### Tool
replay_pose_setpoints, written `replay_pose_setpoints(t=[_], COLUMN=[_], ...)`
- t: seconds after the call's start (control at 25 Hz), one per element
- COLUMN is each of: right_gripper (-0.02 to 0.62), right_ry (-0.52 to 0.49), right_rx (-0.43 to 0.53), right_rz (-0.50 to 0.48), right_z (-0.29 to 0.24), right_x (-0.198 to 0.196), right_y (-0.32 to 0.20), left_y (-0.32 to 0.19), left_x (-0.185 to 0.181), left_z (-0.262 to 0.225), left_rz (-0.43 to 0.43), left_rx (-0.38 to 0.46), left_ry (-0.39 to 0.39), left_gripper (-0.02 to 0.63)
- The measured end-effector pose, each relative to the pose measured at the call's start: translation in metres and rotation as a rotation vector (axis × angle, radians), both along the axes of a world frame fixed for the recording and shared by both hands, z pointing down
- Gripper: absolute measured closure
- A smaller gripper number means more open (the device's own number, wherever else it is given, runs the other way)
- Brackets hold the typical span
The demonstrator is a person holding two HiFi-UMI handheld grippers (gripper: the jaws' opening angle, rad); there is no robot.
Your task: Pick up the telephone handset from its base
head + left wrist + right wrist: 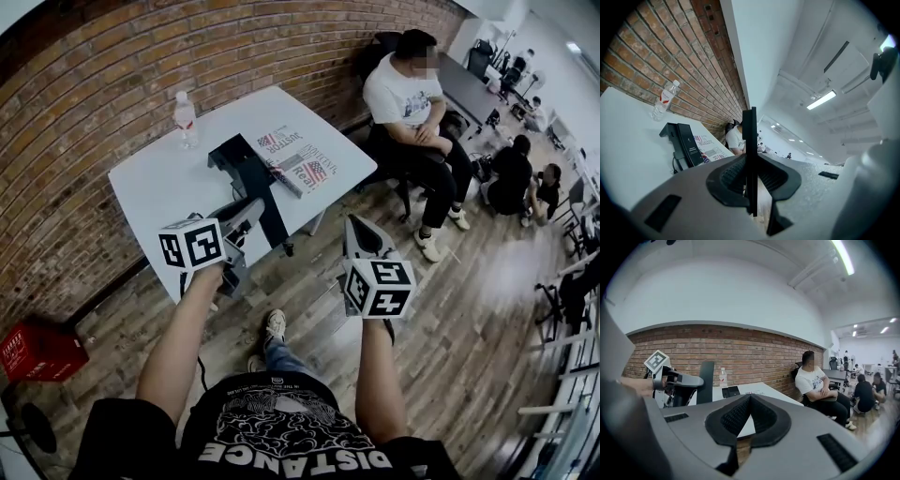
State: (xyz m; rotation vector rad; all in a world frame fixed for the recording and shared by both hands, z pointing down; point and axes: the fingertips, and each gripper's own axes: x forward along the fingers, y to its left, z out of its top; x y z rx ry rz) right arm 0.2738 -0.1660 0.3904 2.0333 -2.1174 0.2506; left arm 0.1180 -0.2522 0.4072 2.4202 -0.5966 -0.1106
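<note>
okay, left gripper [246,214] is out ahead of me, fingers pinching a thin black slab [750,140] that stands upright, edge-on to its own camera. could be the handset, could be something else, i can't tell from here. right gripper [356,230] has its fingers pressed together on nothing. the phone [683,145] sits on the white table [628,140], well apart from both grippers. the bottle [665,99] stands near it on one side, the magazine [302,157] lies just beside it on the other, and a cord [675,165] loops off its near end. it's too small for me to say whether a handset lies on the base. worries now: that slab is long and held in a narrow pinch, so a swing of my left hand could twist it in the pads or let it slide out. if it is the handset, the cord could go taut and drag the base toward the edge. it also splits the left camera's middle, so i could misjudge reach near the phone and tip the bottle. and closed right fingers can only shove, not take.
</note>
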Motion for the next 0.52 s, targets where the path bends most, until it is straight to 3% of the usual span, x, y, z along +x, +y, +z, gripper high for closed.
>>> replay_pose_setpoints(t=[0.52], right_gripper=[0.595], right_ry=[0.009], right_rx=[0.006], right_rz=[0.012], right_z=[0.0000], right_x=[0.0009], right_y=[0.0035], left_y=[0.0009], left_x=[-0.0026], left_z=[0.0048], left_rz=[-0.002], left_rx=[-0.008], left_ry=[-0.009], left_gripper=[0.534])
